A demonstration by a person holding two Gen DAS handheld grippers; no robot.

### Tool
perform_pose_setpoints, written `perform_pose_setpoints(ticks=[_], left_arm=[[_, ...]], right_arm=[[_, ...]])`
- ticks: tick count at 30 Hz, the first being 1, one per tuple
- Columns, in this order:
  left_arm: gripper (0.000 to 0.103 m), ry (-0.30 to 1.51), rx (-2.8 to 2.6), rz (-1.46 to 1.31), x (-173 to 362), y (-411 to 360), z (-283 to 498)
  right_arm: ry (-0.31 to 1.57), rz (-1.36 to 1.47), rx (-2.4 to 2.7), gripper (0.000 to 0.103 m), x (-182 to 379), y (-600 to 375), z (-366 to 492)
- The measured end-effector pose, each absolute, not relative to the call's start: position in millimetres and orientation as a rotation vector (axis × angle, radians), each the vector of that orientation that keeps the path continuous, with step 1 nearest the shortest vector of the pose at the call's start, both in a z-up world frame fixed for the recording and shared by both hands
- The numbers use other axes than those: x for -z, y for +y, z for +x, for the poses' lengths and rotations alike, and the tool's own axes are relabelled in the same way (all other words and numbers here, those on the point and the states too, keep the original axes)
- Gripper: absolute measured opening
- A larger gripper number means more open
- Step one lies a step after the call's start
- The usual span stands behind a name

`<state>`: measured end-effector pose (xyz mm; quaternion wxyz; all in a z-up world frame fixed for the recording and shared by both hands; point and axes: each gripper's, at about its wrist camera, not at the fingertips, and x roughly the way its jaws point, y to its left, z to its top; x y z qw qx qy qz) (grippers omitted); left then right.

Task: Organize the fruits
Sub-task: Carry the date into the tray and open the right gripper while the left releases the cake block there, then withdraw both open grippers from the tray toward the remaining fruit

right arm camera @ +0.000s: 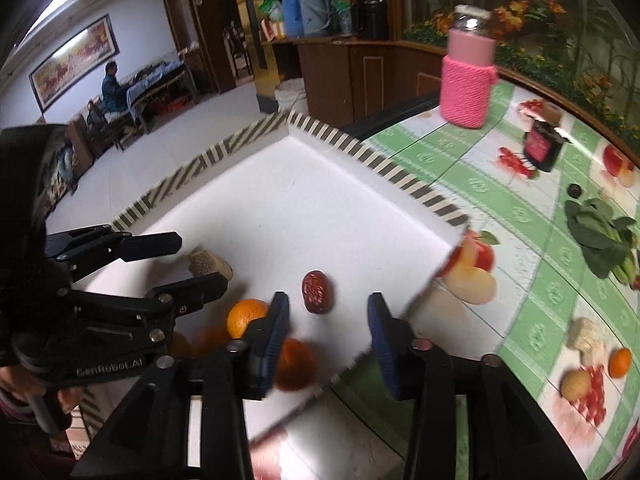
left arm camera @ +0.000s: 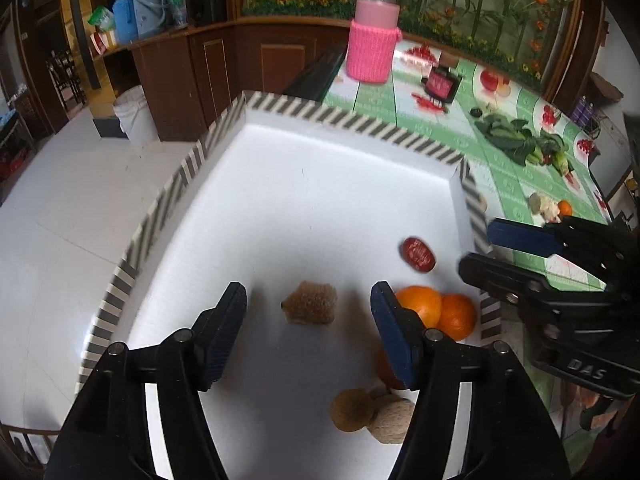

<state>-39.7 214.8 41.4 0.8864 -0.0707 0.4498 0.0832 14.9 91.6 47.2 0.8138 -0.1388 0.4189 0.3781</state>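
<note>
Lying untouched between the spread left gripper (left arm camera: 308, 312) fingers: a brown spiky fruit (left arm camera: 310, 303).

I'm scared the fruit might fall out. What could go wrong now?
The oranges sit right against the tray's striped rim, and one looks blurred as if rolling, so it might bump over the low edge. The left gripper and right gripper hang close together, both open with nothing held, so they could knock each other or nudge the red date.
</note>
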Motion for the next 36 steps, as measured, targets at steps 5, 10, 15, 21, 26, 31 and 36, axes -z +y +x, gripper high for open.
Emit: perform_pose_setpoints(ticks=[5, 10, 15, 21, 26, 31, 36], left_arm=[[0.067, 0.891, -0.160, -0.115, -56, 200, -43], [0.067, 0.881, -0.121, -0.114, -62, 181, -41], [0.067, 0.880, -0.077, -0.109, -67, 157, -38], [0.067, 0.895, -0.015, -0.090, -68, 124, -28], [0.067, 0.921, 0.053, -0.070, -64, 89, -14], [0.066, 0.942, 0.107, -0.056, -61, 62, -2], [0.066, 0.965, 0.162, -0.051, -56, 39, 13]], right_arm=[[0.871, -0.267, -0.777, 0.054, -61, 66, 12], [0.862, -0.245, -0.729, 0.059, -65, 33, 11], [0.882, -0.218, -0.664, 0.059, -61, -5, 14], [0.922, -0.179, -0.563, 0.059, -49, -62, 22], [0.953, -0.134, -0.488, 0.059, -39, -105, 29], [0.957, -0.123, -0.466, 0.060, -35, -119, 38], [0.964, -0.123, -0.450, 0.060, -33, -124, 50]])
